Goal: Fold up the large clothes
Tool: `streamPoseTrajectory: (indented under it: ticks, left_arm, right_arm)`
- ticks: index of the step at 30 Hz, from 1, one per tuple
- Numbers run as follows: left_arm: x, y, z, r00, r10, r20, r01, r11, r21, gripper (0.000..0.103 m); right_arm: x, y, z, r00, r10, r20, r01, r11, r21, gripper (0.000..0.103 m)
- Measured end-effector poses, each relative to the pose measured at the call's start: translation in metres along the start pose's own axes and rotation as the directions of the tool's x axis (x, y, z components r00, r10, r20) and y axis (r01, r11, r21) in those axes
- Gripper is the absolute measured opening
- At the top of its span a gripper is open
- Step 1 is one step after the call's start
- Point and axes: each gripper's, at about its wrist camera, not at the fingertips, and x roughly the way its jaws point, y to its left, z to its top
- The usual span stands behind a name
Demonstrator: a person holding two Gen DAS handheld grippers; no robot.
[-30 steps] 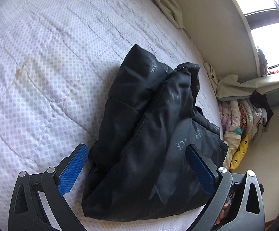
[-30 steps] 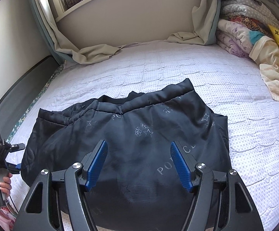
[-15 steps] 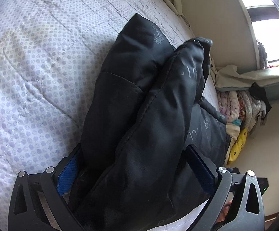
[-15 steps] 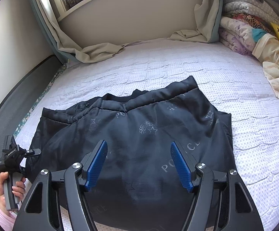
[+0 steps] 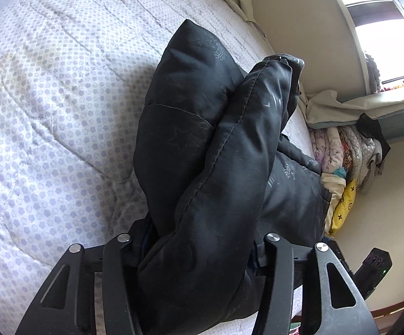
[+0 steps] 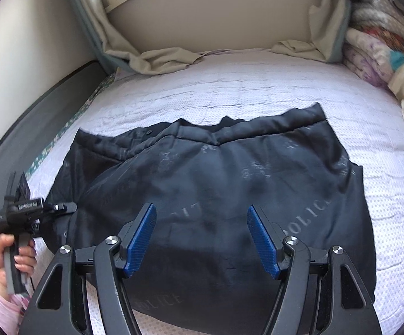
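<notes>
A black padded jacket (image 6: 229, 181) with grey "POLICE" print lies folded on the bed. In the left wrist view its near edge (image 5: 215, 167) bulges up thickly between the fingers of my left gripper (image 5: 202, 245). The jaws are closing and the fabric hides both pads. From the right wrist view the same left gripper (image 6: 59, 208) sits at the jacket's left edge, held by a hand (image 6: 0, 254). My right gripper (image 6: 202, 237) hovers open over the jacket's near side, blue pads apart with nothing pinched.
The white quilted mattress (image 6: 257, 83) has bare room beyond the jacket. A pile of folded bedding and clothes (image 6: 383, 55) stands at the right, and a beige curtain (image 6: 162, 58) drapes onto the bed under the window sill. A dark bed frame (image 6: 34, 117) runs along the left.
The left gripper slid onto the jacket's edge and its jaws closed in, bunching the fabric up between them. The right gripper shifted a little and stayed open.
</notes>
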Motion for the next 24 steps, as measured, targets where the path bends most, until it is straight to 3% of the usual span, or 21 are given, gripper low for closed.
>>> streamPoseTrajectory:
  ticks: [4,6,11,17,24]
  left_arm:
    - [-0.006,-0.008,-0.002,1.000,0.002,0.018,-0.003,1.000,0.027,0.050]
    - [-0.008,-0.010,-0.002,1.000,-0.003,0.023,0.002,0.999,0.036,0.047]
    - [-0.013,-0.016,-0.004,0.999,-0.019,0.037,0.016,0.998,0.056,0.043]
    - [-0.024,-0.029,-0.007,0.997,-0.051,0.060,0.046,0.995,0.090,0.040]
    - [-0.039,-0.068,-0.014,0.989,-0.123,0.080,0.108,0.980,0.166,0.039]
  right_arm:
    - [0.007,0.018,0.001,1.000,0.009,-0.004,-0.010,0.996,-0.084,0.038]
    - [0.012,0.025,0.001,1.000,0.018,-0.009,-0.019,0.994,-0.106,0.032]
    - [0.027,0.037,0.001,1.000,0.004,-0.026,-0.008,0.989,-0.145,0.031]
    - [0.062,0.038,-0.008,0.995,-0.074,-0.072,0.059,0.980,-0.188,0.031]
    - [0.086,0.032,-0.014,0.991,-0.093,-0.098,0.071,0.977,-0.202,0.029]
